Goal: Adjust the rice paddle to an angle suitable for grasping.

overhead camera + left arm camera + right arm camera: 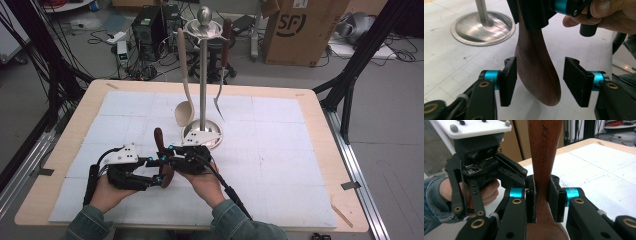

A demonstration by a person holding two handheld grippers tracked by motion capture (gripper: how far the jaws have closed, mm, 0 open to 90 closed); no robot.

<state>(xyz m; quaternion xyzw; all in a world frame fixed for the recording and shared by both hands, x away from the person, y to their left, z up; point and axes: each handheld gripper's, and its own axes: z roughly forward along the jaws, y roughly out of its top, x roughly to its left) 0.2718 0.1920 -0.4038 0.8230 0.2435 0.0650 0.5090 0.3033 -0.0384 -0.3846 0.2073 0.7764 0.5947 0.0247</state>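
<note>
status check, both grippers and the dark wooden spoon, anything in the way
Right gripper clamped on dark wooden spoon handle. Left gripper jaws straddle the bowl, not gripping. Utensil stand close behind; nothing blocking.

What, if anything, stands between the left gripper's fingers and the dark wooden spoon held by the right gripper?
Nothing visible: the wooden spoon's bowl hangs between the left gripper's fingers, with open air beside each. The right gripper clamps its handle.

A light wooden counter (320, 107) is covered by a white gridded mat (280, 150). A grey floor (395, 125) is seen around it, strewn with black cables (150, 70). A cardboard box (300, 30) and black electronic units (147, 30) are placed behind, with black frame struts (365, 50) alongside.
</note>
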